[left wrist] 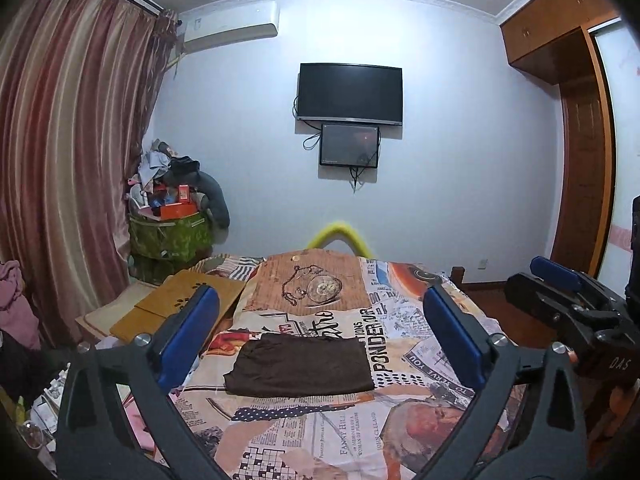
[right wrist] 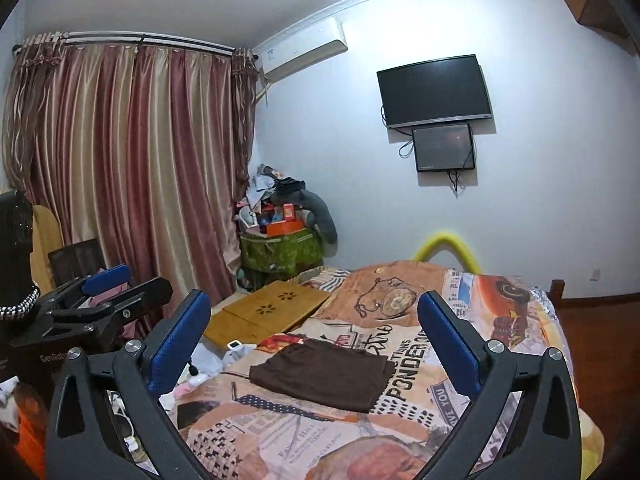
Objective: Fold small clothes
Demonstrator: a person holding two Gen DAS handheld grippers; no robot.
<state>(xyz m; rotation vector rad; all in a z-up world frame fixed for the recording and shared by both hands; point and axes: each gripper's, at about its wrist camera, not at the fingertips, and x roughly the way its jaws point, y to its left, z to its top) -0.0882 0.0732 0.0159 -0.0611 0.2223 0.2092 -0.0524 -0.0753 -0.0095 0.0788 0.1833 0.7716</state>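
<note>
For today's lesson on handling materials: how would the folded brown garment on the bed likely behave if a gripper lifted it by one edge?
The brown garment looks like thin, soft cloth, so it would probably droop and unfold. It lies flat in layers, so it is likely light. Pushed, it may bunch on the printed bedspread.

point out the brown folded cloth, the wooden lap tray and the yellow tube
brown folded cloth [left wrist: 300, 364]: left wrist view, middle of its top face
wooden lap tray [right wrist: 266, 312]: right wrist view, its top board
yellow tube [right wrist: 448, 246]: right wrist view, top of its arch
</note>
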